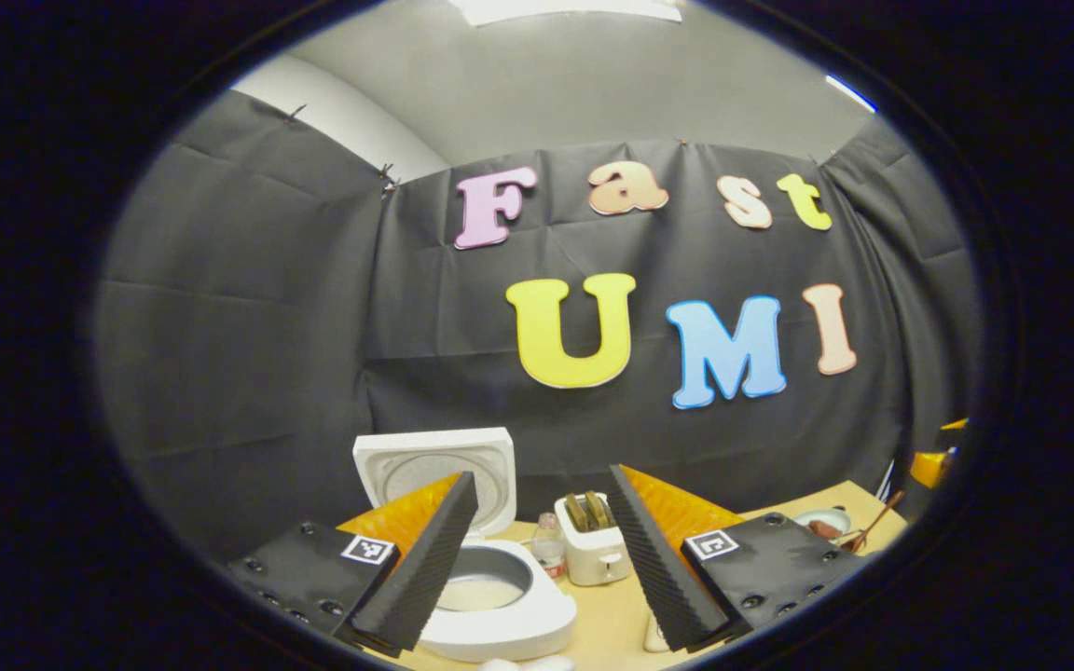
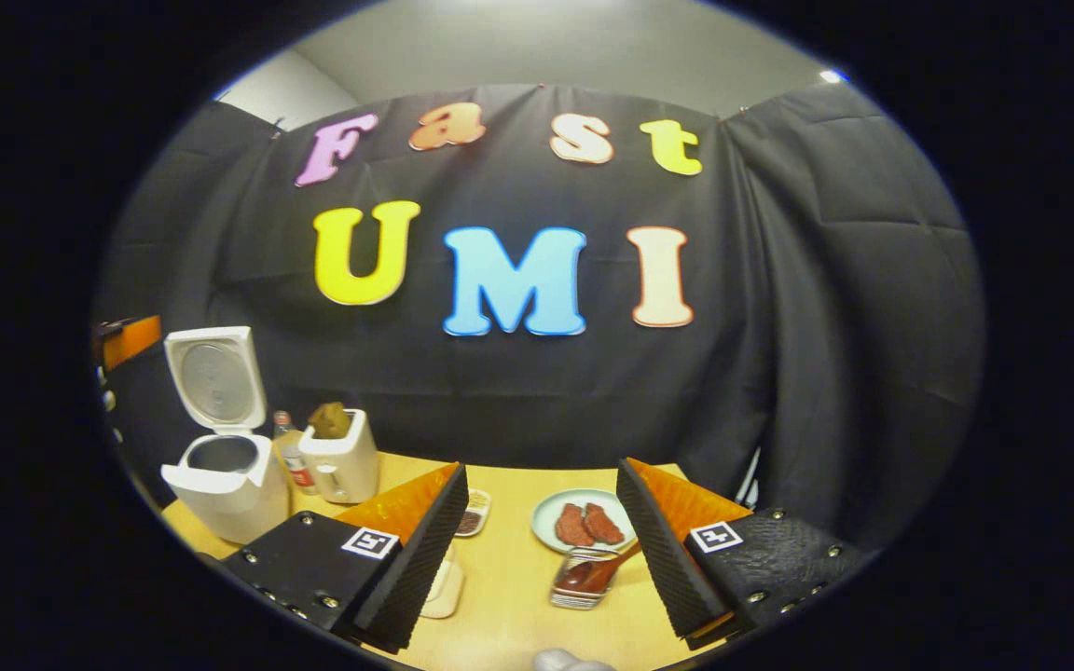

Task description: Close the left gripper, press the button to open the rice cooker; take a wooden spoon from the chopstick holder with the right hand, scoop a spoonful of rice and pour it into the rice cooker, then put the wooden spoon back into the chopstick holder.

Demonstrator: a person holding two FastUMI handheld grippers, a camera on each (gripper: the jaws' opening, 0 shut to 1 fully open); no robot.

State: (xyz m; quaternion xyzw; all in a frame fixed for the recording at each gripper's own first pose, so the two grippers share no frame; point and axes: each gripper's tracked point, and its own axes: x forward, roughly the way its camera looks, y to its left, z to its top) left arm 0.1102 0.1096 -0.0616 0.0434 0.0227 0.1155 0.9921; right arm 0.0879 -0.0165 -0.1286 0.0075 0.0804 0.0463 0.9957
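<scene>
The white rice cooker (image 1: 500, 624) stands under my left gripper (image 1: 542, 485) with its lid (image 1: 434, 466) raised upright; the inner pot (image 1: 486, 587) shows a pale bottom. The left gripper's fingers stand wide apart, nothing between them. In the right gripper view the rice cooker (image 2: 225, 480) is at the far left, lid (image 2: 215, 377) up. The wooden spoon (image 2: 593, 570) lies with its bowl in a metal chopstick holder (image 2: 574, 592) just ahead of my right gripper (image 2: 542, 471), which is open and holds nothing. The spoon's handle (image 1: 873, 529) also appears at the far right.
A white toaster (image 2: 341, 457) and a small bottle (image 2: 290, 457) stand right of the cooker. A plate (image 2: 546, 533) with two pieces of meat sits behind the holder. A small dish (image 2: 474, 513) and a pale object (image 2: 444, 587) lie by the right gripper's left finger.
</scene>
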